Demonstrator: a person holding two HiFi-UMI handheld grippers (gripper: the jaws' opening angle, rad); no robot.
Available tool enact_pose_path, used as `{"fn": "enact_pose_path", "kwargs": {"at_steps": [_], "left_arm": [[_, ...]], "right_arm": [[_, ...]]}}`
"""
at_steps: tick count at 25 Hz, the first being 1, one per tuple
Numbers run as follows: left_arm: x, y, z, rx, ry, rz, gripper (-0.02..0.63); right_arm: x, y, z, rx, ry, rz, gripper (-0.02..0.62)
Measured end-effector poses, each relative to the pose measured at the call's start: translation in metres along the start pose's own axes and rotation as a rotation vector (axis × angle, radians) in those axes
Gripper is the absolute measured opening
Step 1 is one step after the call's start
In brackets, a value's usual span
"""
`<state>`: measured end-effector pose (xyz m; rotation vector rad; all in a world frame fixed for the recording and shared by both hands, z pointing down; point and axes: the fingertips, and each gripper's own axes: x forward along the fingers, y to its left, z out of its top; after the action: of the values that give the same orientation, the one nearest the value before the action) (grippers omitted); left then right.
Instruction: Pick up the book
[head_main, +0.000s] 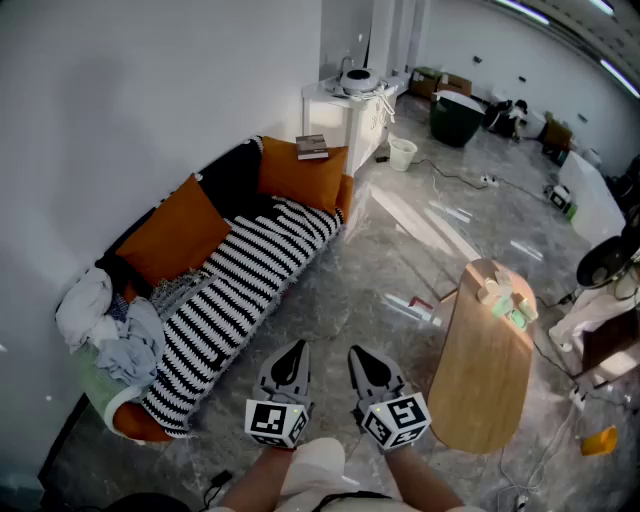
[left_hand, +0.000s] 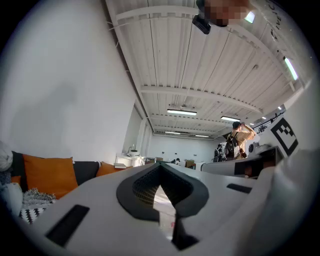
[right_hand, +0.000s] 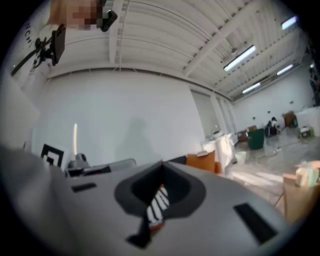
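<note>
Left claw: I have the left claw (head_main: 297, 349) low in the head view, held out in front of the body and pointing ahead, about level. In its own view (left_hand: 160, 165) the two jaws meet at the tips with nothing between them.
Right claw: the right claw (head_main: 356, 353) sits just beside the left one, parallel to it and also about level. Its own view (right_hand: 161, 164) shows the jaws together and empty, with only striped sofa fabric visible through the gap behind the tips.
Forearms: both forearms (head_main: 262, 482) come in from the bottom edge of the head view, close together, one behind each claw.
Book: the book (head_main: 312, 147) lies flat on top of the orange cushion (head_main: 304, 176) at the far end of the sofa, well apart from both claws and next to the white cabinet (head_main: 350, 118).
Sofa: the sofa (head_main: 235, 275) runs along the wall on my left under a black-and-white striped cover. A second orange cushion leans on its back, and a pile of clothes (head_main: 105, 325) sits at its near end.
Desk: a wooden desk (head_main: 482, 375) with rounded ends stands on the marble-look floor (head_main: 380, 270) to my right, with small pale green and white items at its far end.
Markings: the only print I can make out is the square black-and-white patterns on the marker cubes (head_main: 276, 421), and I cannot read the book cover from here.
</note>
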<state>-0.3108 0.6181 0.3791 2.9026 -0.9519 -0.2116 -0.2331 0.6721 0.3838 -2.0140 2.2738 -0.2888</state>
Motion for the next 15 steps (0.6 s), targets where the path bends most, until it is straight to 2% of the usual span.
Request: {"fn": "enact_pose_path", "kwargs": {"at_steps": [3,7,15], "left_arm": [[0.012,-0.003,-0.006,-0.008,0.009,0.001,0.021],[0.035,0.000,-0.010,-0.017,0.007,0.005,0.021],[0.105,0.018,-0.022,-0.022,0.008,0.011,0.021]], "right_arm": [[0.001,-0.016,-0.003,0.029,-0.006,-0.015,0.012],[0.012,-0.036,-0.001,0.018,-0.003,-0.022,0.012],[0.067,-0.084,0.007,0.027,-0.008,0.003,0.012]]}}
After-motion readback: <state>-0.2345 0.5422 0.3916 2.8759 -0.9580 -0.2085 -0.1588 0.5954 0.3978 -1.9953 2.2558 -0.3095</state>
